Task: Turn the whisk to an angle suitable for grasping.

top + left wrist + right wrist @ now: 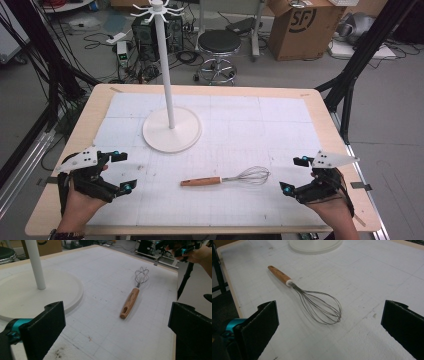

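1. The right hand-held gripper rests at the near right of the desk, its two black jaws spread wide with nothing between them. It points toward the wire end of the whisk, which I read as a ready stance for a grasp not yet begun.
2. The left hand-held gripper sits at the near left, likewise released, jaws apart and empty. In the left gripper view its jaws frame the handle end of the whisk, so both hands are set to either side of the tool, well apart from it.
3. The whisk lies flat on the white gridded mat, between the two grippers and near the front edge. Its wooden handle points toward the left gripper and its wire loops toward the right one. Lying on its side like this, the handle is free to be pinched from above.
4. Just behind the whisk stands the white hanging stand, a round base with an upright pole and hooks at the top. The hole seen in the handle's end in the left gripper view suggests the whisk is meant to hang there; that is a judgement.
5. Count: two grippers, one whisk, one stand, one mat, one desk.
6. Beyond the desk, on the floor: one black stool and one cardboard box.
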